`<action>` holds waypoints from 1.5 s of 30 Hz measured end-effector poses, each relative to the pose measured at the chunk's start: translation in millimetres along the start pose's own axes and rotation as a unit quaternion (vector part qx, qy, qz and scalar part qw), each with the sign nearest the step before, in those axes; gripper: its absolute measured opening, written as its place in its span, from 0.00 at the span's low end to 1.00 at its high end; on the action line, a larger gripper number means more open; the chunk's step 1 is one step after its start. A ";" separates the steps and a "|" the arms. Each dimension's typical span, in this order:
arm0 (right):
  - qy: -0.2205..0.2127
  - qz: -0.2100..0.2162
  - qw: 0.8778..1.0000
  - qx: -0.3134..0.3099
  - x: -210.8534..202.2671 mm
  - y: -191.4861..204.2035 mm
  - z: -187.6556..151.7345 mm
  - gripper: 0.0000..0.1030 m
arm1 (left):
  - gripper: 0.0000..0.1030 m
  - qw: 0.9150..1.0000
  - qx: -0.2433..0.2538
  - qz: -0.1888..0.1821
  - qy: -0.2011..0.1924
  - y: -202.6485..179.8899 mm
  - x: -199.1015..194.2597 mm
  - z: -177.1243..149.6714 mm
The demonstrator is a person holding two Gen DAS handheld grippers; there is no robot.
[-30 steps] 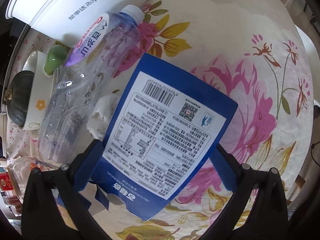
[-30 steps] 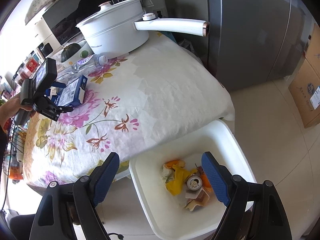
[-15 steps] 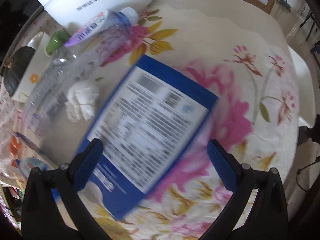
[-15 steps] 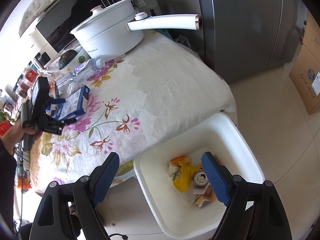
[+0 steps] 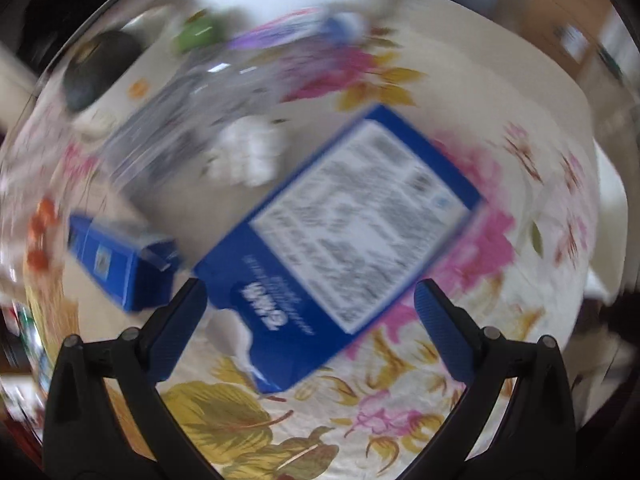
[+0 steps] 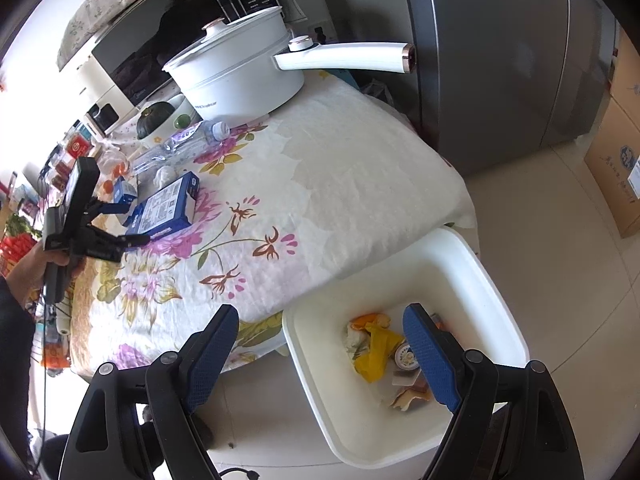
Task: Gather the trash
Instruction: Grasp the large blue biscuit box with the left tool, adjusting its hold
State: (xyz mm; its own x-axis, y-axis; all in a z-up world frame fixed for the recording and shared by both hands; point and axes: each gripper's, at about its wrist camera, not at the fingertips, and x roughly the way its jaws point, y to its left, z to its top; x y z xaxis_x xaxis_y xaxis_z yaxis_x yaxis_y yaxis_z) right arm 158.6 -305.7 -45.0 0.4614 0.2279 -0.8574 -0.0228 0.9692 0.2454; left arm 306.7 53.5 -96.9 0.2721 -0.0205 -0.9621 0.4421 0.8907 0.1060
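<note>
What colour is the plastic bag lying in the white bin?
Yellow; the plastic bag in the white bin shows best in the right wrist view.

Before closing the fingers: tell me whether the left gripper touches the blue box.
Cannot tell: left gripper brackets blue box in the blurred left wrist view.

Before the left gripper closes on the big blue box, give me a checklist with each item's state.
1. Left gripper jaws open: ok.
2. Big blue box lying flat on the tablecloth: ok.
3. Box between the jaws: not ok; only its near corner reaches in.
4. Small blue carton outside the jaws: ok.
5. White bin open, with room left: ok.
6. Right gripper open and holding nothing: ok.
</note>
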 end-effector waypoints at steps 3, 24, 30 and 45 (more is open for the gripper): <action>0.002 0.001 1.000 0.006 3.3 -1.4 2.4 0.83 | 1.00 0.994 -0.103 -0.025 -0.013 25.1 2.6 -1.2; 0.043 -0.006 0.999 0.010 29.3 -5.7 -8.1 0.83 | 1.00 0.990 0.113 -0.081 0.013 -12.3 24.6 39.7; 0.046 0.010 0.999 0.015 28.5 -2.2 -10.5 0.83 | 1.00 0.963 0.262 0.016 0.055 -51.1 31.1 22.5; 0.081 -0.005 0.996 0.026 56.9 -4.6 -12.6 0.83 | 1.00 0.982 0.154 -0.102 0.035 25.8 52.3 56.7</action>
State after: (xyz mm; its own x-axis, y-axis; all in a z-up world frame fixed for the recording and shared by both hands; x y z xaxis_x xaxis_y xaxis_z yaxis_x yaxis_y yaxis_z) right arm 173.8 -296.1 -100.7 0.3123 0.2342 -0.9207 0.0283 0.9664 0.2554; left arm 380.7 49.7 -130.2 0.0961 -0.1439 -0.9849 0.7213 0.6920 -0.0307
